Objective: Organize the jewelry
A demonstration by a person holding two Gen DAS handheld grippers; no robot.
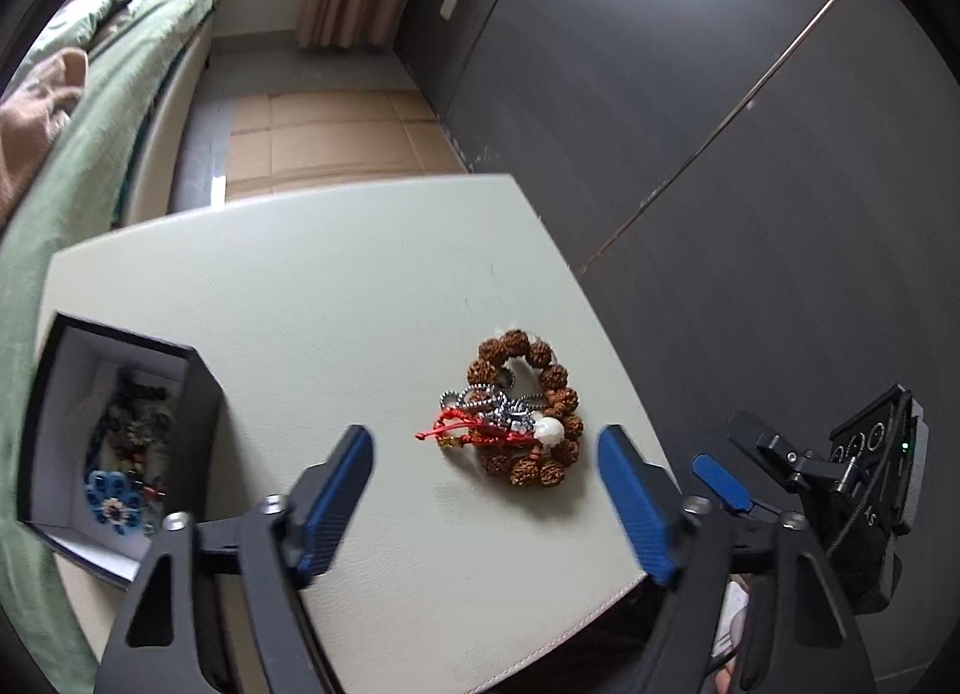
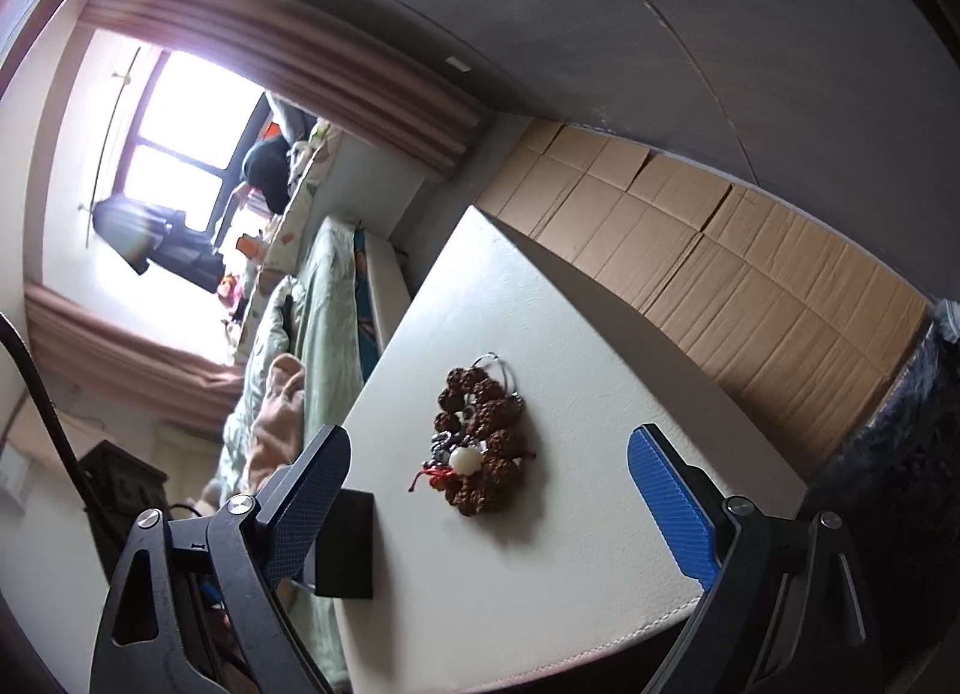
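A tangle of jewelry lies near the middle of the pale desk (image 1: 360,286): a brown bead bracelet (image 1: 543,388), a silver chain (image 1: 480,401), a red cord (image 1: 462,430) and one white bead (image 1: 547,429). The left tool (image 1: 485,457) hovers just short of it, jaws apart, nothing between them. The right tool (image 2: 489,463) also faces the pile, jaws wide and empty. An open black box (image 1: 204,388) at the desk's left edge holds further pieces, including a blue flower ornament (image 1: 114,499).
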